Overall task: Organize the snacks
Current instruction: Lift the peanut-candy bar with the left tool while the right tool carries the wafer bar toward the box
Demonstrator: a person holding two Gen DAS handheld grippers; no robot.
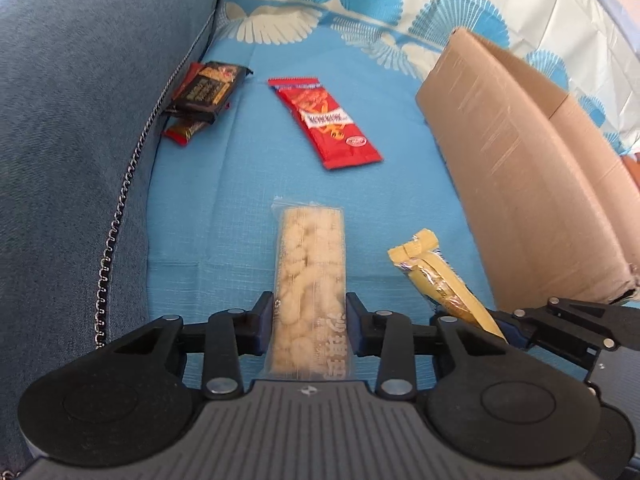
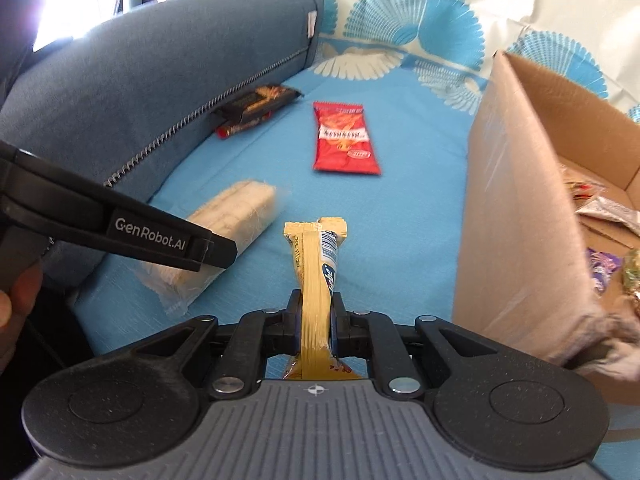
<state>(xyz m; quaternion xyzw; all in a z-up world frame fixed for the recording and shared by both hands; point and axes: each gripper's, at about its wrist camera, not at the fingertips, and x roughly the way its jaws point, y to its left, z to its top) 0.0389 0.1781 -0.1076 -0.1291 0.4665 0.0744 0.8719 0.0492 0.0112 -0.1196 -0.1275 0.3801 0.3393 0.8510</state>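
Observation:
A clear packet of pale crackers (image 1: 312, 256) lies lengthwise on the blue cloth (image 1: 224, 200). My left gripper (image 1: 309, 304) is closed around its near end, a blue pad against each long side. From the right wrist the same packet (image 2: 244, 208) shows under the left gripper (image 2: 212, 254). A yellow snack bar (image 2: 316, 252) sticks forward out of my right gripper (image 2: 316, 308), which is shut on it and holds it just above the cloth. In the left wrist view that bar (image 1: 424, 268) points up and left out of the right gripper (image 1: 506, 332).
A red snack packet (image 1: 328, 120) lies flat mid-cloth. Two dark packets (image 1: 208, 88) rest against the blue sofa cushion (image 1: 80, 120) on the left. An open cardboard box (image 2: 520, 200) stands at the right, with several wrapped snacks (image 2: 604, 248) inside.

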